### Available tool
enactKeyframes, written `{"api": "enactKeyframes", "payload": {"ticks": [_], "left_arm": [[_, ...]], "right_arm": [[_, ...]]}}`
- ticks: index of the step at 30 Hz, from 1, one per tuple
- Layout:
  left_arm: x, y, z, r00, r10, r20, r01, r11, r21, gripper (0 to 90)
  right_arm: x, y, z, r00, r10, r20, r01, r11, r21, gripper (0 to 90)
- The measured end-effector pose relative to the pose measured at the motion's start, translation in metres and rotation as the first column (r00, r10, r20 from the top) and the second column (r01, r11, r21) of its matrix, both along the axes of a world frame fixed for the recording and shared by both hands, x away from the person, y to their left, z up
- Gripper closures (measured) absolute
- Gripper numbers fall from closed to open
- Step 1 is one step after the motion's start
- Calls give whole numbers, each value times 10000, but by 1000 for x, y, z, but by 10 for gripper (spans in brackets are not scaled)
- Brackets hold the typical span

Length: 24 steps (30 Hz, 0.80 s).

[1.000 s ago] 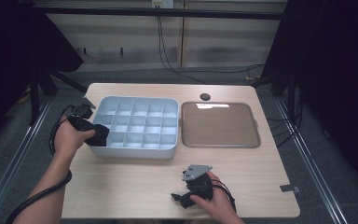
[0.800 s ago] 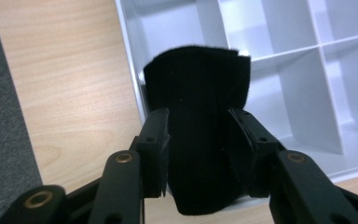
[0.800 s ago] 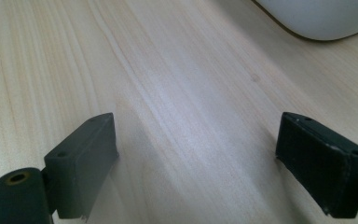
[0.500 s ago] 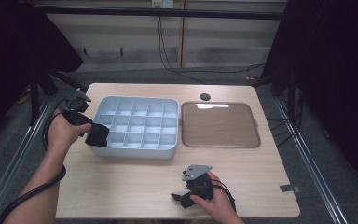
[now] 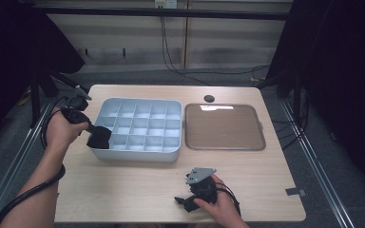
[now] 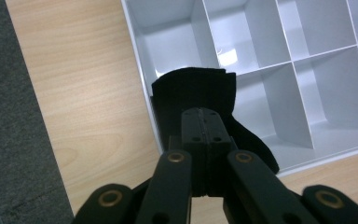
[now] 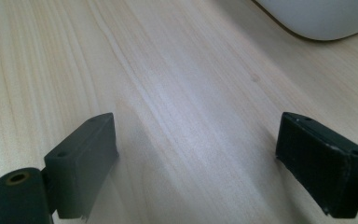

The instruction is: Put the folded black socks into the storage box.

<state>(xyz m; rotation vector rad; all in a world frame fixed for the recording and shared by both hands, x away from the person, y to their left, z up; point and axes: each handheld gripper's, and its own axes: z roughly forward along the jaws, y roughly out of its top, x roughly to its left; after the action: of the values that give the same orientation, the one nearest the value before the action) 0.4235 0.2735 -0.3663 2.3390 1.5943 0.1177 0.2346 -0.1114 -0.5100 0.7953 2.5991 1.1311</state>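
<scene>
Black cloth [image 6: 193, 95] clamped in left gripper [image 6: 200, 122] over divided tray [image 5: 138, 128], right gripper [image 7: 200, 154] agape on wooden table [image 5: 123, 185]

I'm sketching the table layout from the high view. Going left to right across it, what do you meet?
Left gripper, shut on a black cloth at the box's left edge → white compartment box → brown tray. The right gripper lies nearer, below the gap between box and tray.

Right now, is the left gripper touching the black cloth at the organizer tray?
Touching. The left gripper view shows the left gripper with its fingers closed on the black cloth, which hangs over the near left corner compartment of the white organizer tray.
</scene>
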Motion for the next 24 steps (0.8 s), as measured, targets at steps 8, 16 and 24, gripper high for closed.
{"api": "enactKeyframes", "payload": {"ticks": [8, 16, 24], "left_arm": [[2, -2, -4, 9999, -166, -22, 166, 9998, 69, 900], [3, -4, -11, 9998, -188, 11, 188, 9998, 27, 900], [3, -5, -21, 9998, -172, -23, 172, 9997, 176, 900]], "right_arm": [[0, 0, 0, 10000, 2, 3, -2, 10000, -1, 117], [0, 0, 0, 10000, 13, 20, -13, 10000, -2, 117], [0, 0, 0, 10000, 14, 21, -14, 10000, -3, 117]]}}
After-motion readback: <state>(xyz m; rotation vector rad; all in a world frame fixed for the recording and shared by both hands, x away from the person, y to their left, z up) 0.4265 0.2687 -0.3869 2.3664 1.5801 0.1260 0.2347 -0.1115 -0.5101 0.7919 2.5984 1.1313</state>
